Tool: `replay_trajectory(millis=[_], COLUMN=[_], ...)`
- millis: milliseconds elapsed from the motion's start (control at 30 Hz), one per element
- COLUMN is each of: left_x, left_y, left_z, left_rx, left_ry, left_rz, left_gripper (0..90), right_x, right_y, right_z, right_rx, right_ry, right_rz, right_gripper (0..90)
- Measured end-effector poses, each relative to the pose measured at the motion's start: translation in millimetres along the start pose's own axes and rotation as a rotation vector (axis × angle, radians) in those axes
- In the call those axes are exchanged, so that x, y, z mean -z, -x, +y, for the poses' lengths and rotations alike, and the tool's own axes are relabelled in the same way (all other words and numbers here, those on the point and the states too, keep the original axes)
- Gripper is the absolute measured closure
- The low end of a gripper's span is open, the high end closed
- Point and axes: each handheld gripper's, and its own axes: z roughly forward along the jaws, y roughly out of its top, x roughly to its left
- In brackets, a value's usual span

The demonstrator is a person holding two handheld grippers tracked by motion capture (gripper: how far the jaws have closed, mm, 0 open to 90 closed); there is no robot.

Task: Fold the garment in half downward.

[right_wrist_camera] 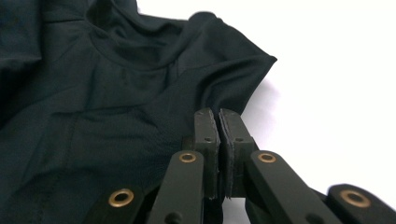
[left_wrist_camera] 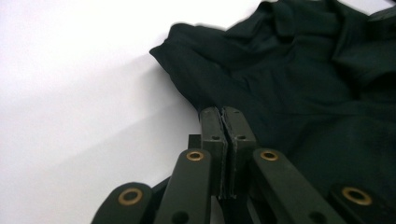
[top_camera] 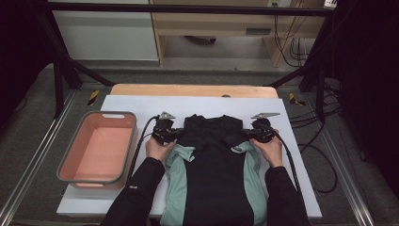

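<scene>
On the white tabletop (top_camera: 117, 106), a black-and-green shirt (top_camera: 214, 174) lies flat, its dark upper part between both grippers. At its 9 o'clock edge the left gripper (left_wrist_camera: 223, 112) is closed, apparently pinching fabric; at 3 o'clock the right gripper (right_wrist_camera: 218, 113) is likewise clamped at the cloth's edge. A pink tub (top_camera: 75, 169) sits well apart at the shirt's 9 o'clock.
</scene>
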Motion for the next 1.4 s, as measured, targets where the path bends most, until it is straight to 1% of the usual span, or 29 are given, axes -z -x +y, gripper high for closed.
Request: replay_trajectory(millis=[33, 133, 233, 300, 400, 500, 600, 700, 733, 767, 833, 933, 1000, 1067, 1100, 1167, 1267, 1367, 1400], left_x=[2.5, 8.7, 15.3, 20.6, 27.0, 31.0, 33.2, 39.0, 40.4, 42.0, 44.7, 46.9, 48.4, 51.2, 53.5, 57.8, 64.3, 71.5, 73.3], left_y=[0.9, 2.2, 2.2, 1.0, -0.9, -2.7, -4.5, -6.3, -6.5, -6.6, -6.3, -4.1, -2.4, 0.1, 1.6, 4.7, 8.8, 15.3, 18.1], left_z=[3.2, 11.4, 23.0, 32.4, 45.1, 56.6, 70.5, 82.8, 84.7, 86.1, 85.2, 77.4, 71.9, 64.7, 60.6, 54.6, 49.0, 42.2, 39.9], left_rx=[-0.012, -0.026, -0.045, -0.051, -0.06, -0.061, -0.073, -0.07, -0.07, -0.07, -0.075, -0.089, -0.094, -0.095, -0.097, -0.103, -0.113, -0.112, -0.115], left_ry=[0.005, 0.028, 0.045, 0.062, 0.08, 0.104, 0.109, 0.148, 0.155, 0.165, 0.172, 0.176, 0.181, 0.199, 0.207, 0.226, 0.24, 0.263, 0.267], left_rz=[0.003, 0.003, 0.014, 0.024, 0.04, 0.047, 0.059, 0.062, 0.065, 0.068, 0.065, 0.055, 0.049, 0.037, 0.03, 0.027, 0.021, 0.003, -0.005], left_gripper=[87.8, 87.9, 88.0, 88.0, 88.2, 88.4, 88.4, 88.4, 88.4, 88.4, 88.4, 88.3, 88.3, 88.3, 88.3, 88.2, 88.2, 88.2, 88.2], right_x=[1.0, 5.9, 10.3, 14.0, 19.3, 23.2, 27.3, 32.2, 35.1, 36.8, 40.3, 41.2, 41.6, 42.7, 43.6, 46.3, 52.9, 59.2, 60.7], right_y=[-1.2, -4.8, -6.5, -6.2, -5.4, -5.7, -7.4, -8.1, -8.0, -8.0, -8.7, -11.8, -13.5, -15.3, -16.7, -18.6, -23.1, -28.8, -30.8], right_z=[1.9, 11.0, 18.8, 24.8, 34.4, 43.8, 54.3, 64.3, 68.4, 70.5, 72.9, 67.8, 63.7, 58.7, 56.2, 51.1, 44.6, 40.1, 39.0], right_rx=[0.001, 0.015, 0.024, 0.034, 0.035, 0.042, 0.049, 0.061, 0.064, 0.067, 0.077, 0.108, 0.115, 0.121, 0.116, 0.118, 0.127, 0.146, 0.144], right_ry=[0.004, 0.031, 0.048, 0.066, 0.097, 0.125, 0.166, 0.211, 0.237, 0.248, 0.268, 0.243, 0.244, 0.245, 0.248, 0.254, 0.271, 0.284, 0.286], right_rz=[0.0, -0.009, -0.021, -0.033, -0.048, -0.06, -0.074, -0.091, -0.098, -0.1, -0.101, -0.106, -0.102, -0.098, -0.098, -0.098, -0.095, -0.093, -0.093], right_gripper=[87.0, 87.1, 87.1, 87.1, 87.2, 87.3, 87.3, 87.4, 87.4, 87.4, 87.4, 87.3, 87.2, 87.2, 87.2, 87.2, 87.2, 87.1, 87.1])
